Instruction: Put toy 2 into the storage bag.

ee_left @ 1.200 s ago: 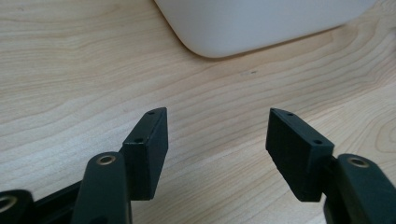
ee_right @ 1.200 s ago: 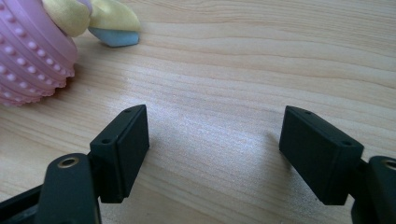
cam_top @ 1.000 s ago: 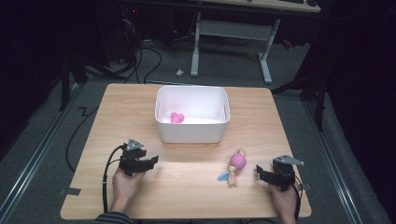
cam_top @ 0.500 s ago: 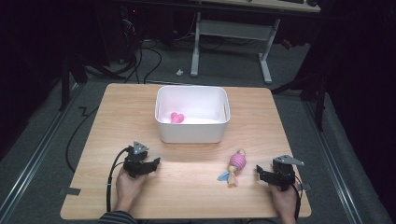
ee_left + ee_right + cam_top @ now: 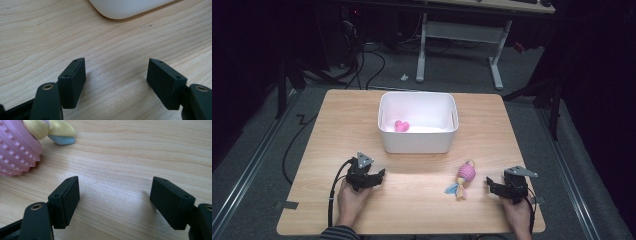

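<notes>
A light wooden table [image 5: 412, 125] holds a white plastic tub [image 5: 418, 144] near its middle. Inside the tub, toward its left side, sits a small pink heart-shaped toy [image 5: 401, 126].

In front of the tub and off to the right lies a pink bumpy toy with yellow and blue ends [image 5: 463, 178]. It lies flat on the wood, apart from the tub.

The person's left hand [image 5: 352, 199] holds the black left gripper [image 5: 371, 178] low over the table, in front of the tub's left corner. In the left gripper view its jaws stand wide apart with only bare wood between them, and the tub's rounded bottom edge [image 5: 130, 8] shows at the top. A black cable [image 5: 335, 186] loops from this gripper down past the hand.

The person's right hand [image 5: 518, 215] holds the black right gripper [image 5: 494, 187] just to the right of the bumpy toy, not touching it. In the right gripper view its jaws are also wide apart and hold nothing. The toy's pink bumpy body [image 5: 17, 150] sits at the upper left there, near the left jaw, with its yellow and blue end [image 5: 58, 133] beside it.
</notes>
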### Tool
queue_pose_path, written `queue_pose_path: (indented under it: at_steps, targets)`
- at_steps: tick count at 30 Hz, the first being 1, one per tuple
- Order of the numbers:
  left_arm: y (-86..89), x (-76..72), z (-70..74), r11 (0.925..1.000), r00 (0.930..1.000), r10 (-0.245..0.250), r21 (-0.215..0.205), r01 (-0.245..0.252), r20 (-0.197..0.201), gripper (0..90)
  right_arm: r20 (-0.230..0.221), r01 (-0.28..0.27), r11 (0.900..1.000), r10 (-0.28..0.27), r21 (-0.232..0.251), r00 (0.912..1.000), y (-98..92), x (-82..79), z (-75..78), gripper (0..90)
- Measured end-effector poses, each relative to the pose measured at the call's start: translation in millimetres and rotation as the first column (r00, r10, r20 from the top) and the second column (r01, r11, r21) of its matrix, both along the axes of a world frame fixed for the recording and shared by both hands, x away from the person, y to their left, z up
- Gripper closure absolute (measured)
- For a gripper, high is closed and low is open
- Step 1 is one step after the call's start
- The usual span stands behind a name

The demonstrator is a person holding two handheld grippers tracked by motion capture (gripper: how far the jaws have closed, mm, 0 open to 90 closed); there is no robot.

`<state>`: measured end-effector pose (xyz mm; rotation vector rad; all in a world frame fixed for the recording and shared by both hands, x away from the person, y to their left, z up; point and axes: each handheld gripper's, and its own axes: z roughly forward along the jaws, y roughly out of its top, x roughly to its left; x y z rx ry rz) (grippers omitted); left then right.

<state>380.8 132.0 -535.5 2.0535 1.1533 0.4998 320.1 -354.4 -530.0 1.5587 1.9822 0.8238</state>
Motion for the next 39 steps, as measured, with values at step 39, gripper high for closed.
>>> queue_pose_path:
  at_steps: [39]
  targets:
    - [-0.1, -1.6, -0.1, 1.0, 1.0, 0.009, 0.0, -0.009, -0.004, 28.8, 0.028, -0.221, 0.975, 0.22, 0.029, 0.9751, 49.1, -20.6, 47.9, 23.2]
